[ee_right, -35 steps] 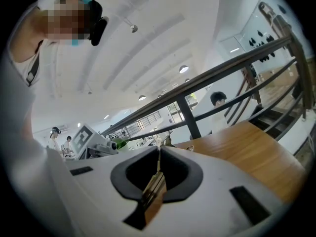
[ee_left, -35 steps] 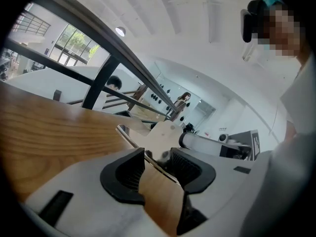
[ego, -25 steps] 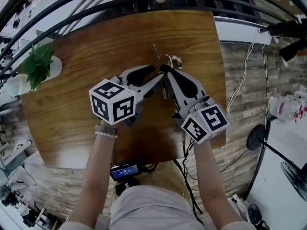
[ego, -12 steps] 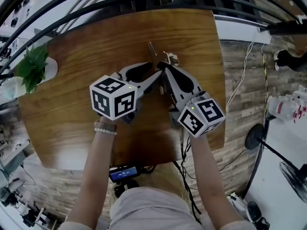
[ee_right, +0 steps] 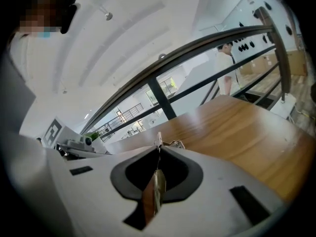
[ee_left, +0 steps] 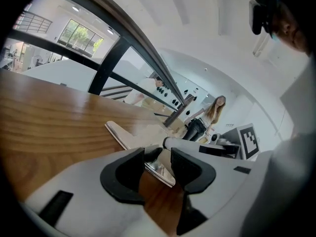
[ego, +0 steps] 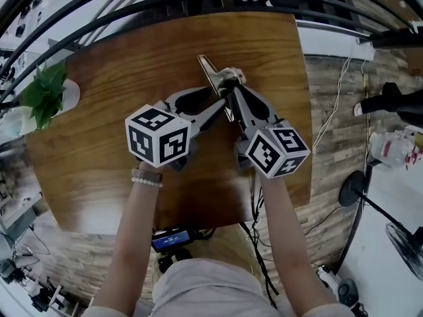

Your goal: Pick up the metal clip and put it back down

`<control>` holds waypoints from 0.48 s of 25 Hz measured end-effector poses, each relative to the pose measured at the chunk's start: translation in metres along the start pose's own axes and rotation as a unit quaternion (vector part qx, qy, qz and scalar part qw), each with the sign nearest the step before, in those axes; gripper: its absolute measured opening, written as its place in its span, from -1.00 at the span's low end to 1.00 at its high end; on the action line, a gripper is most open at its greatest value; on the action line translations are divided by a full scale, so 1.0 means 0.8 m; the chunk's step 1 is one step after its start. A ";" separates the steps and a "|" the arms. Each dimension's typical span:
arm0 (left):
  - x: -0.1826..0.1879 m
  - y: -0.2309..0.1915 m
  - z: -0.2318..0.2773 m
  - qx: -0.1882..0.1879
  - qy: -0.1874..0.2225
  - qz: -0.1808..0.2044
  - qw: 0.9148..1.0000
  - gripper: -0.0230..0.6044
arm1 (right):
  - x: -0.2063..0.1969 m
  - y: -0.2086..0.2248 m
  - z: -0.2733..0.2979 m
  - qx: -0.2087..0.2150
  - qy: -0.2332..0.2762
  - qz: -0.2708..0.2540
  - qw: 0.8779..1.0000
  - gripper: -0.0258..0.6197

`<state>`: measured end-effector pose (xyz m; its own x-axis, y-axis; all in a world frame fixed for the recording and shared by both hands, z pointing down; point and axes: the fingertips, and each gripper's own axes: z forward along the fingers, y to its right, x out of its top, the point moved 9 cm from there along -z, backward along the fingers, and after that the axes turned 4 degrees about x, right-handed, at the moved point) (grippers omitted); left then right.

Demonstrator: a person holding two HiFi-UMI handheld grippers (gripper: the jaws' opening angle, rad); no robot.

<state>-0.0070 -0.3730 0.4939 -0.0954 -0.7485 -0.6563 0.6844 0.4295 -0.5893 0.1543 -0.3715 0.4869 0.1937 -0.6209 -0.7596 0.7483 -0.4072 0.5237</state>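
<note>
Wooden tabletop [ego: 132, 65] fills the middle of the head view. Black curved rails run along the top edge, a potted plant [ego: 45, 94] sits at the tabletop's upper-left corner, and brick-pattern floor with cables shows at right.

Metal clip [ego: 213, 73] is upper centre of the head view, over the tabletop. It's a long silver piece angled from upper left down to the right, and both sets of jaws meet it.

Right gripper [ego: 231, 92]: jaws pressed together on the clip. In the right gripper view [ee_right: 158, 154] the clip [ee_right: 157, 189] is edge-on, a thin strip pinched between the black pads. Its near end hangs toward the camera and its far end pokes up past the tips.

Left gripper [ego: 221, 103] comes in from the lower left, tips just beside the right gripper's. In the left gripper view [ee_left: 158, 154] the jaws stand spread, with the clip's [ee_left: 131, 139] shiny near end lying in the gap. Its flat far end reaches up-left over the wood. Can't tell whether those pads touch its edges, or whether the far tip rests on the tabletop.

Marker cubes sit mid-frame, the left one [ego: 157, 137] lower left of the clip and the right one [ego: 274, 150] lower right.
</note>
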 end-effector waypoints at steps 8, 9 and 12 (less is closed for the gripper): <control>0.000 0.007 -0.012 0.005 0.006 0.017 1.000 -0.38 | 0.000 0.003 -0.001 -0.039 -0.021 -0.012 0.999 -0.59; 0.000 0.008 -0.015 0.006 0.009 0.021 1.000 -0.38 | 0.001 0.002 -0.003 -0.044 -0.019 -0.016 0.999 -0.55; 0.000 0.012 -0.027 0.007 0.021 0.036 0.999 -0.39 | 0.003 -0.004 -0.011 -0.061 -0.012 -0.040 0.997 -0.52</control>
<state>-0.0160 -0.3581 0.4783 -0.0749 -0.6941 -0.7159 0.7009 0.4741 -0.5329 0.1579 -0.3663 0.4800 0.1154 -0.6057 -0.7872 0.8329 -0.3729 0.4090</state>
